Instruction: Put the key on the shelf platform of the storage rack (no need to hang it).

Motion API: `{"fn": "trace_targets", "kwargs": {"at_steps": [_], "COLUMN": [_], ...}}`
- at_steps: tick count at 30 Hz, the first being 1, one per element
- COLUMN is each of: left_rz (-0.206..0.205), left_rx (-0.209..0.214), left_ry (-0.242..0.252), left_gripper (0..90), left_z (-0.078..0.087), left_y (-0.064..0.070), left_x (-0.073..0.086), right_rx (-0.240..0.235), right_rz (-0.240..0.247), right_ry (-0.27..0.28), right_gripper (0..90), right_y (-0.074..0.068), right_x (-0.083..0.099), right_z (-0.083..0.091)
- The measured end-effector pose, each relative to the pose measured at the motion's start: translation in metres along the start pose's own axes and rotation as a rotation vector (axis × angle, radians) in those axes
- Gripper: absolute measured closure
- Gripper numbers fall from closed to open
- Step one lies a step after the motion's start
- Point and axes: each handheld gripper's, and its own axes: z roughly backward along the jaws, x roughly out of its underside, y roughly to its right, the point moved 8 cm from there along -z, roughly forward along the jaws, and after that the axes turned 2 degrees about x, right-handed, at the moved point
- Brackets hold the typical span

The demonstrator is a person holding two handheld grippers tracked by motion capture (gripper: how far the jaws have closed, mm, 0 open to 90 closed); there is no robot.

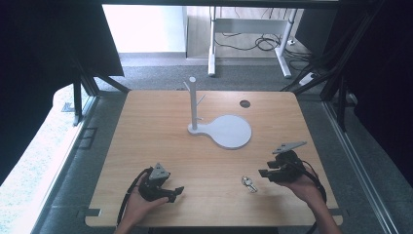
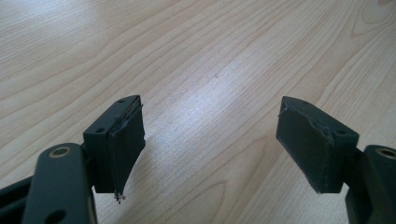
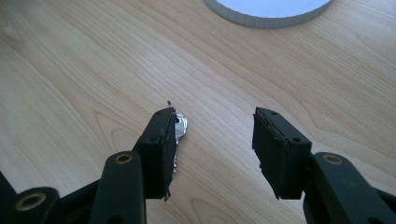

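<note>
1. Right hand-held gripper (image 1: 264,173) sits low at the counter's (image 1: 160,126) near right, jaws wide, empty, pointing left
2. The keys (image 1: 249,184) lie just beside its left jaw, partly hidden in the right gripper view (image 3: 179,130)
3. Left hand-held gripper (image 1: 178,192), near left, jaws wide over bare wood
4. No readable writing
5. White stand (image 1: 221,127) at mid-counter; grey carpet and cables beyond

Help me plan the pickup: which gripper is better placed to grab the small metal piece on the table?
Right. The right gripper, jaws open, sits just beside the metal piece; the left gripper, also open, faces bare table farther away.
</note>
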Motion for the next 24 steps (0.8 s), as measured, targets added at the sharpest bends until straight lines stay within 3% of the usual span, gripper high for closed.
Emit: {"fn": "trace_targets", "kwargs": {"at_steps": [6, 24], "left_rz": [0.006, 0.008], "left_rx": [-0.004, -0.004], "left_ry": [0.003, 0.001], "left_gripper": [23.8, 23.8], "left_z": [0.002, 0.002], "left_y": [-0.002, -0.004], "left_x": [0.0, 0.001], "right_rx": [-0.01, -0.051], "right_rz": [0.037, 0.09], "right_ry": [-0.058, -0.122], "right_gripper": [51.4, 51.6], "right_y": [-0.008, -0.027], "right_x": [-0.004, -0.017], "right_z": [-0.008, -0.021]}}
